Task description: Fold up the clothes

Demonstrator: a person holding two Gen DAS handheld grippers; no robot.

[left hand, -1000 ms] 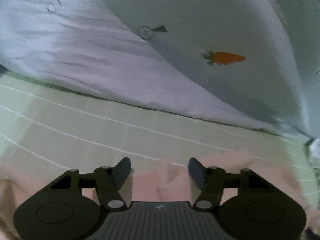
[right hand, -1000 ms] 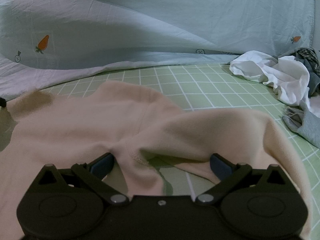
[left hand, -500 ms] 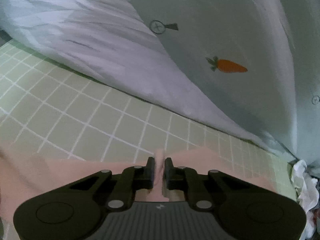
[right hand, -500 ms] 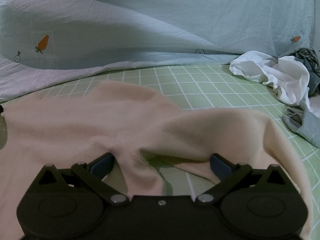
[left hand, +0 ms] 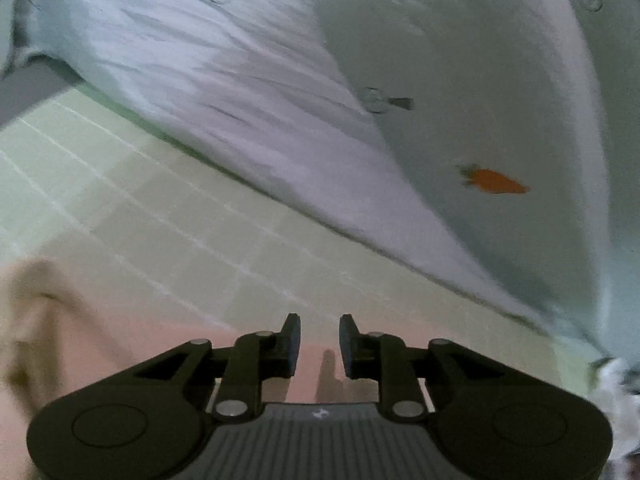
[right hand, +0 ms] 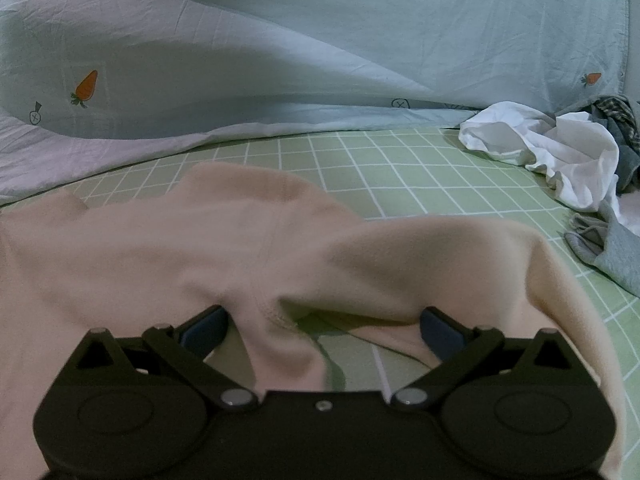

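Seemingly empty left claw (left hand: pixel 319 334) narrowly parted, blurred, right claw (right hand: pixel 322 326) wide over pink garment (right hand: pixel 224 248).

A green checked bed sheet (right hand: pixel 420 176) carries a pink garment (right hand: pixel 200 248), a white cloth (right hand: pixel 560 152) with grey clothes (right hand: pixel 616 252) beside it, and a carrot-print quilt (right hand: pixel 280 60) behind.

green checked sheet (right hand: pixel 420 168), carrot-print duvet (right hand: pixel 320 40)

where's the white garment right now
In the right wrist view the white garment lies crumpled at the far right on the green checked sheet, beside the grey clothes and just below the carrot-print duvet.
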